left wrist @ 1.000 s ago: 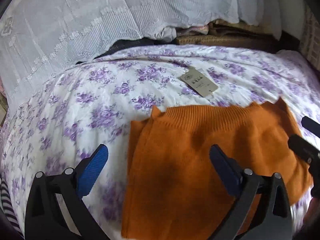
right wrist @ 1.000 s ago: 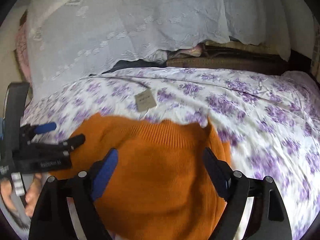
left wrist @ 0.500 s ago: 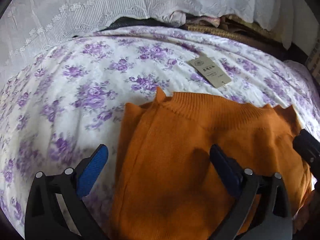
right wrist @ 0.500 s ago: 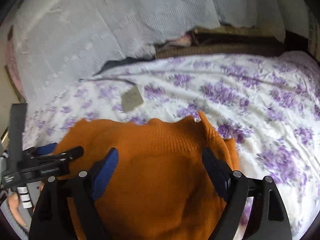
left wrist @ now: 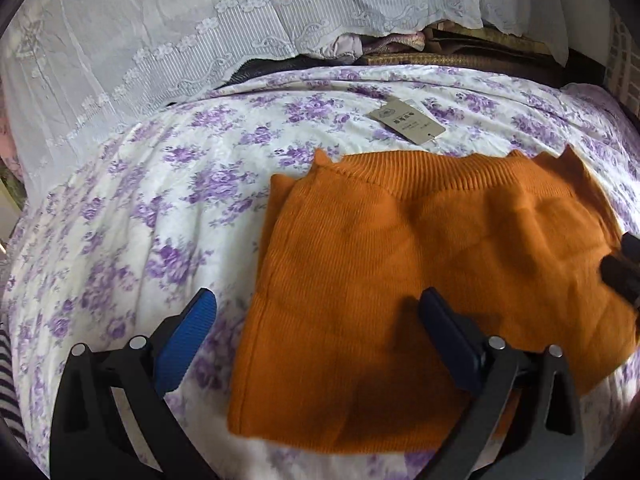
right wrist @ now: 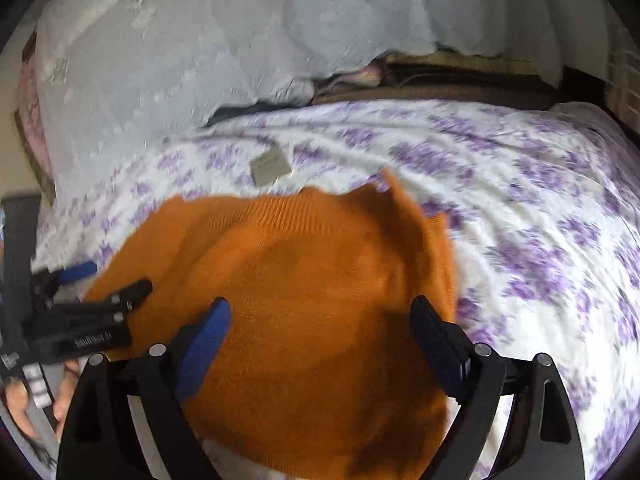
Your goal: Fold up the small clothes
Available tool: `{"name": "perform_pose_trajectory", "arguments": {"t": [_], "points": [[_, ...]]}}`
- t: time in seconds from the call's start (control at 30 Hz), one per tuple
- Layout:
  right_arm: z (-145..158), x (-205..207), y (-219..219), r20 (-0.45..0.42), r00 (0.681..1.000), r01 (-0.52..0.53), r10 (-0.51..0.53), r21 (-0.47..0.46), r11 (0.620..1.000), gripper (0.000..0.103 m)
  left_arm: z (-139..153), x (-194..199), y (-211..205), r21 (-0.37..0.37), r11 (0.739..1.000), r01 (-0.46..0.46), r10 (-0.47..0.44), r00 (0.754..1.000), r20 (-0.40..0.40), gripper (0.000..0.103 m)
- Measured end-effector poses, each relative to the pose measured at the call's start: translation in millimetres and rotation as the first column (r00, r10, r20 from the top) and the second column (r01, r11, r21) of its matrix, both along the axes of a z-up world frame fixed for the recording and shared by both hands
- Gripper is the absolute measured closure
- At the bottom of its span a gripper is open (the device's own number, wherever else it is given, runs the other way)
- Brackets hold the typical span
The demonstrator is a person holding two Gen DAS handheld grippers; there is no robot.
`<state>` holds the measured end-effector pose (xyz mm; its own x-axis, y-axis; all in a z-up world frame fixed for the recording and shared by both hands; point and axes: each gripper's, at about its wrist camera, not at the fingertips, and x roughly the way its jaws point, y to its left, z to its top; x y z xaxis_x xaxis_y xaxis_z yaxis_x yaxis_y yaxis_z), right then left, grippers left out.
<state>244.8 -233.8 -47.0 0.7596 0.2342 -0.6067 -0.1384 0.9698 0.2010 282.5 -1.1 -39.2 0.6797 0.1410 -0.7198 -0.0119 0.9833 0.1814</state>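
Orange knitwear (left wrist: 420,248) lies flat on a bed sheet (left wrist: 120,216) printed with purple flowers, its ribbed band turned toward the far side. Above it, the left claw (left wrist: 316,320) hangs with its blue pads spread wide and nothing pinched between them; one pad is over the sheet, the other over the knit near its left edge. The right claw (right wrist: 320,320) also stands wide apart, its jaws having just been opening, with the orange fabric beneath the gap but not pressed by either pad. In the right wrist view the left claw shows at the left edge, and fingers (right wrist: 18,404) wrap its handle. A paper tag (left wrist: 406,120) rests on the sheet just beyond the ribbed band. Farther back, a white lace cloth (left wrist: 200,40) drapes over a pile of things.
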Motion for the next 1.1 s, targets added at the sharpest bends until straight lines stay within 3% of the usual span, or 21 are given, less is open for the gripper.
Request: {"name": "perform_pose_trajectory", "arguments": {"t": [0.2, 0.33, 0.5, 0.57, 0.73, 0.9, 1.0, 1.1], "points": [[-2, -18, -13, -0.011, 0.998, 0.054, -0.054, 0.017, 0.998, 0.012, 4, -15, 1, 0.004, 1.0, -0.002, 0.002, 1.0, 0.012, 0.004], [-23, -7, -19, -0.154, 0.986, 0.065, -0.06, 0.025, 0.998, 0.011, -1, -16, 0, 0.013, 1.0, -0.002, 0.002, 1.0, -0.008, 0.004], [-21, -12, -20, -0.132, 0.989, 0.068, -0.062, 0.04, 0.997, 0.01, -5, -15, 2, 0.007, 1.0, -0.002, 0.002, 1.0, -0.03, 0.004], [-16, -19, -27, -0.102, 0.992, 0.078, -0.07, 0.085, 0.993, 0.01, 0, -19, 4, -0.01, 1.0, -0.002, 0.002, 1.0, -0.013, 0.004], [-19, -24, -56, -0.131, 0.989, 0.104, -0.069, 0.281, 0.954, 0.01, 14, -27, 12, -0.155, 0.987, 0.047, -0.048, 0.999, -0.001, 0.004], [-16, -27, -66, -0.118, 0.989, 0.125, -0.089, 0.346, 0.93, 0.01, 16, -30, 1, -0.145, 0.987, 0.075, -0.075, 0.997, 0.008, 0.004], [-17, -25, -57, -0.133, 0.986, 0.13, -0.097, 0.267, 0.955, 0.01, 11, -25, -8, -0.097, 0.993, 0.069, -0.071, 0.997, -0.011, 0.004], [-24, -19, -52, -0.168, 0.982, 0.124, -0.086, 0.226, 0.966, 0.01, -14, -12, -16, -0.02, 0.998, 0.066, -0.068, 0.992, -0.106, 0.004]]}}
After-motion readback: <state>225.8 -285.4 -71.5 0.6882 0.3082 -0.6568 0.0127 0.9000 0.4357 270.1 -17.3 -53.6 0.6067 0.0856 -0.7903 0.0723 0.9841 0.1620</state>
